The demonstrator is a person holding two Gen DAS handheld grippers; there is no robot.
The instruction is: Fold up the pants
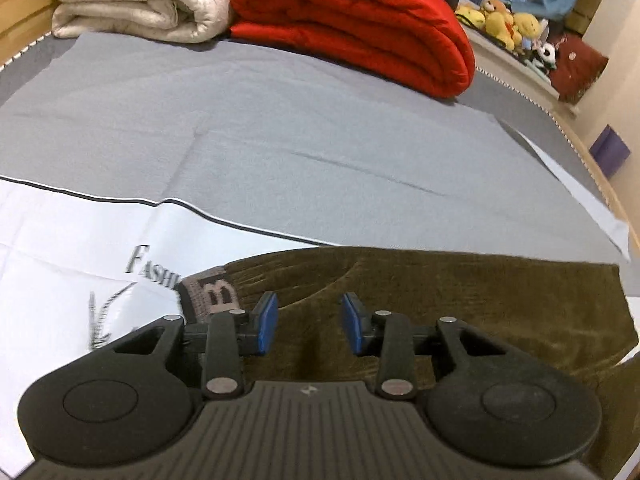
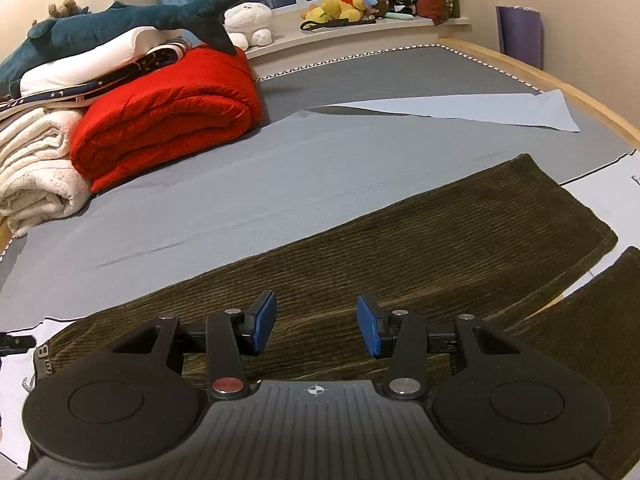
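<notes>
Hovering with jaws released and gripping nothing, the left gripper (image 1: 308,322) sits over the waistband end and the right gripper (image 2: 316,326) over a leg of the pants (image 2: 400,248). These olive-brown corduroy pants lie flat and ribbed, legs spread apart, on a grey sheet (image 1: 280,128) covering the bed, near a folded red quilt (image 2: 168,120).

I am looking at dark olive-brown ribbed corduroy pants (image 2: 400,240) lying on a plain grey-blue sheet (image 1: 280,120). My 2 black grippers are showing blue pads (image 1: 267,322). A bright red quilted blanket (image 2: 168,120) and a cream one (image 1: 136,0) are sitting behind.
</notes>
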